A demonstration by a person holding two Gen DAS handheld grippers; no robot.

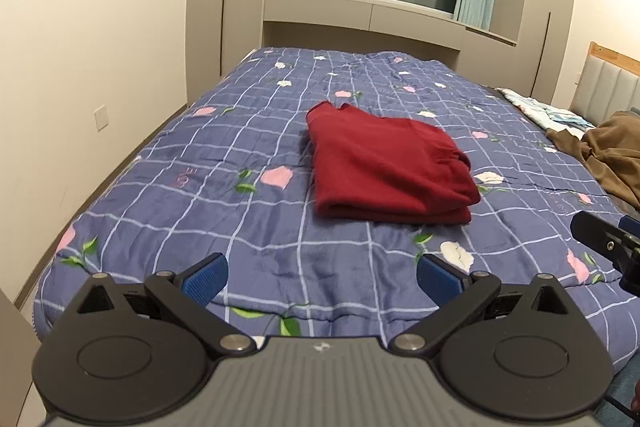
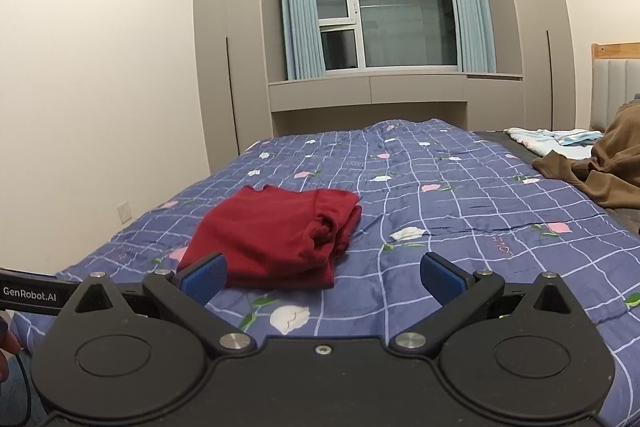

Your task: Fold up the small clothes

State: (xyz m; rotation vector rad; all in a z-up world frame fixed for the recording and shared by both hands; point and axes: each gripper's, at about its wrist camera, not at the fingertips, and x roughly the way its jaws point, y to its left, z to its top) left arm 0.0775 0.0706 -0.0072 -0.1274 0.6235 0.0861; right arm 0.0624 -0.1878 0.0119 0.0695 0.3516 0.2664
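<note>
A dark red garment [image 1: 384, 163] lies folded into a compact rectangle on the blue checked floral quilt [image 1: 248, 131]. It also shows in the right wrist view [image 2: 276, 235], with its bunched open end to the right. My left gripper [image 1: 322, 277] is open and empty, held back from the garment above the quilt's near edge. My right gripper [image 2: 323, 277] is open and empty, just short of the garment's near edge and a little to its right. Part of the right gripper shows at the right edge of the left wrist view [image 1: 608, 251].
A brown garment [image 2: 600, 171] lies heaped at the right of the bed, with pale blue-and-white cloth [image 2: 552, 139] behind it. A padded headboard [image 2: 616, 87] stands at the right. Grey cabinets [image 2: 228, 39] and a curtained window [image 2: 384, 7] lie beyond the bed. A wall [image 1: 80, 67] runs along the left.
</note>
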